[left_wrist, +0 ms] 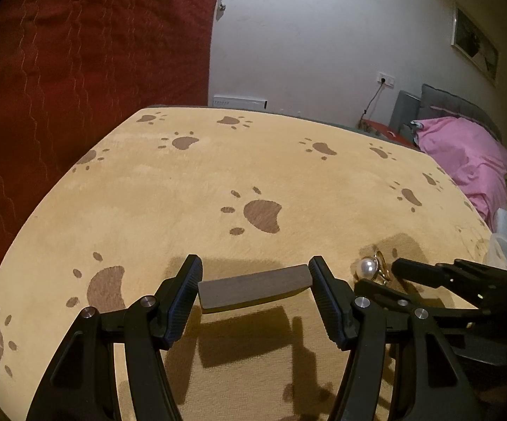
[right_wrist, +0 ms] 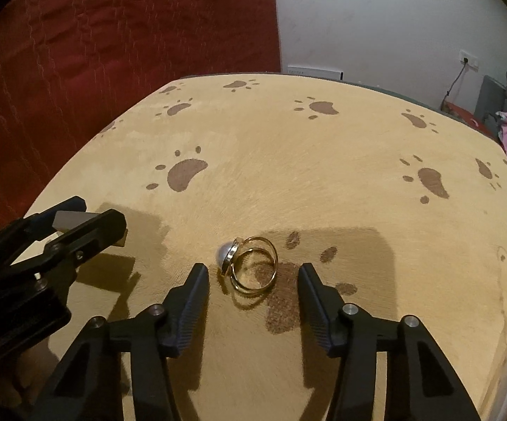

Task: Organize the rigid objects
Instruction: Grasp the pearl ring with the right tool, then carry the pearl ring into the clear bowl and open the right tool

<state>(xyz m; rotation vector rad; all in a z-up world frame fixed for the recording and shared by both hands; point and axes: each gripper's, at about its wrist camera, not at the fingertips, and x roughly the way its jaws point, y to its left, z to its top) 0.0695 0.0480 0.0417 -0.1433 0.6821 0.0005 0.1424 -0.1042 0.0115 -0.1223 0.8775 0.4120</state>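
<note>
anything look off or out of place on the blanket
Nothing damaged or spilled. The pearl ring lies tipped on its side on the paw-print blanket, between the open right gripper fingers.

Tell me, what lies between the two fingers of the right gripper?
The pearl ring lies on the paw-print cloth between the right gripper fingers, untouched by either pad; the right wrist view shows it.

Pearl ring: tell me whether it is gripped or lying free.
Lying free: the pearl ring rests on the blanket between the right gripper's open fingers, touching neither.
</note>
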